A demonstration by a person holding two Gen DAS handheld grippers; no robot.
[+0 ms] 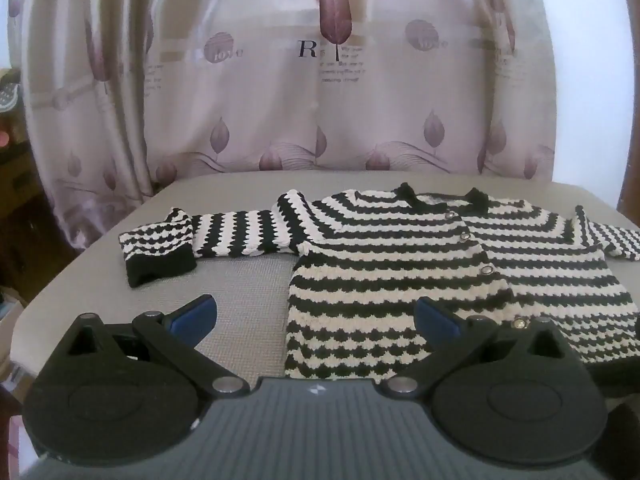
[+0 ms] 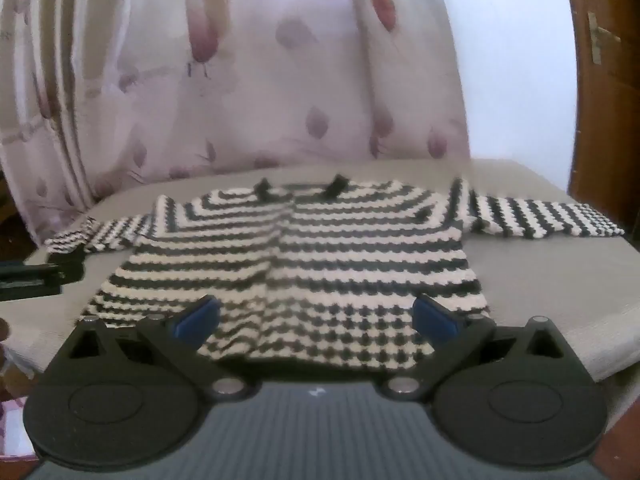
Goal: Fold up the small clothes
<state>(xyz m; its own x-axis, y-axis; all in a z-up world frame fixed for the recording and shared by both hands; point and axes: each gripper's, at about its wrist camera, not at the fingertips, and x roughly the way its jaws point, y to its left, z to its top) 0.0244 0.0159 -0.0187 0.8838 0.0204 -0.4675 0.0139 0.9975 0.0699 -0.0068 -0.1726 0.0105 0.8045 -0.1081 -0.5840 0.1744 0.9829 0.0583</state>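
A small black-and-white striped knit cardigan [image 1: 400, 280] lies flat on a grey table [image 1: 240, 312], front up, with silver buttons down the middle. Its left sleeve [image 1: 224, 236] stretches out, the black cuff [image 1: 160, 268] bent toward me. My left gripper [image 1: 316, 316] is open and empty, hovering over the cardigan's lower left hem. In the right wrist view the cardigan [image 2: 296, 264] lies spread, its right sleeve [image 2: 540, 220] straight out to the right. My right gripper [image 2: 316, 316] is open and empty above the bottom hem. The left gripper [image 2: 28, 280] shows at that view's left edge.
A pale curtain with purple leaf print [image 1: 300, 100] hangs behind the table. A brown wooden door [image 2: 600, 80] stands at the right. Cluttered shelves [image 1: 8, 128] lie off the table's left side. The table's front edge [image 2: 560, 360] runs close under the grippers.
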